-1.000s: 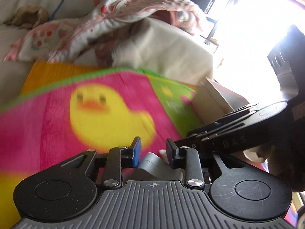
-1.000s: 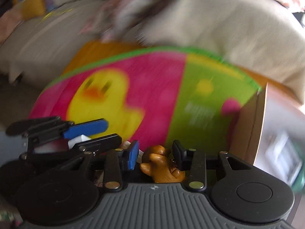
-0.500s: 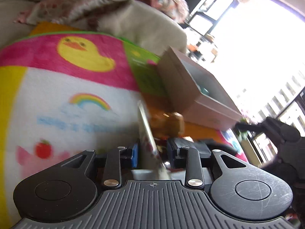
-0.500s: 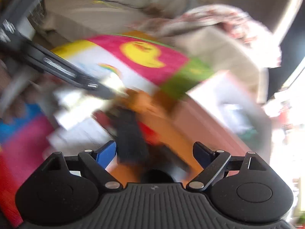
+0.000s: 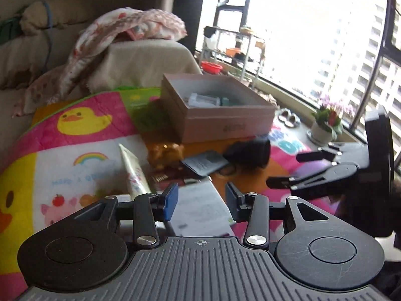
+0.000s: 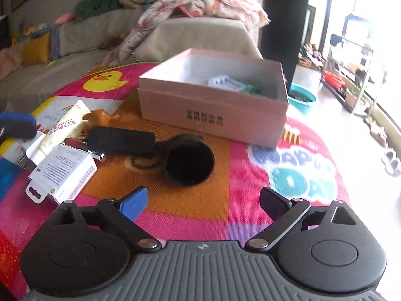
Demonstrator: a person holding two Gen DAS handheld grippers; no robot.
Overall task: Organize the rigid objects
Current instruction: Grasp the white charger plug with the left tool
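Note:
My left gripper hovers over a white carton on the colourful play mat; its jaws are opening and grip nothing. A cream tube and a brown wooden figure lie just beyond it. My right gripper is opening wide with nothing between its fingers, and a black cup-shaped object lies on its side ahead of it. A pink open box stands behind with a few items inside. The left view shows the right gripper at the right.
A black flat case and the white carton lie left of the black cup. A sofa with a flowered blanket is behind the mat. Bare floor, a teal basin and a shelf rack lie to the right.
Both grippers have pulled back from the mat and widened. The left let go of the cream tube, the right let go of the wooden figure; both things now lie on the mat.

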